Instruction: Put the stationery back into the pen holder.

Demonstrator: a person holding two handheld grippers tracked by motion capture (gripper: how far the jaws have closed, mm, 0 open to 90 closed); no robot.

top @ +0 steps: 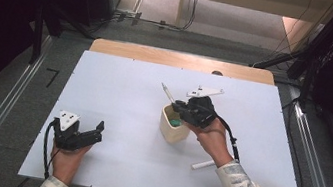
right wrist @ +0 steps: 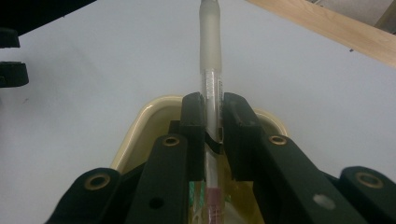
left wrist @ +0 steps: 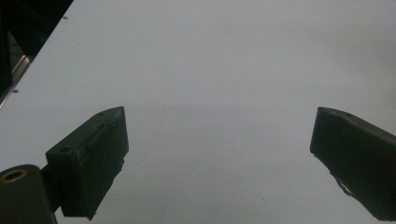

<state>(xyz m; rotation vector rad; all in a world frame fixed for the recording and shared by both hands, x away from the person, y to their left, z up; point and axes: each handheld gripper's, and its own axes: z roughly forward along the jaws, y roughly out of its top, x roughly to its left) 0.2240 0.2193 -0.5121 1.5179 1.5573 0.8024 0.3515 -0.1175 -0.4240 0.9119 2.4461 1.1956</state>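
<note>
high view and both gripper views of a two-handed setup on a white bench (top: 119, 91). landmark: the cream cup (top: 173, 124), standing upright a little right of the bench's middle. the right tool (top: 178, 106) is poised over the cup's rim, tilted, with its grey plate pointing away from the person; in the right gripper view its jaws are pressed together on a clear pen (right wrist: 211, 88), pinching the barrel at mid-length. the pen leans away from the cup, its frosted capped end rising above and beyond the far rim, its lower end reaching down into the cup's mouth; in the high view the pen's (top: 167, 92) tip shows just beyond the cup, up and to the left of it. something green lies inside the cup; what it is cannot be told. a second white pen (top: 203, 165) lies flat on the bench on the near right side of the cup, close to the right wrist and apart from the cup. the left tool (top: 97, 132) rests low on the bench well to the cup's left and nearer the person; in the left gripper view its jaws are spread wide, with bare bench surface between them.
</note>
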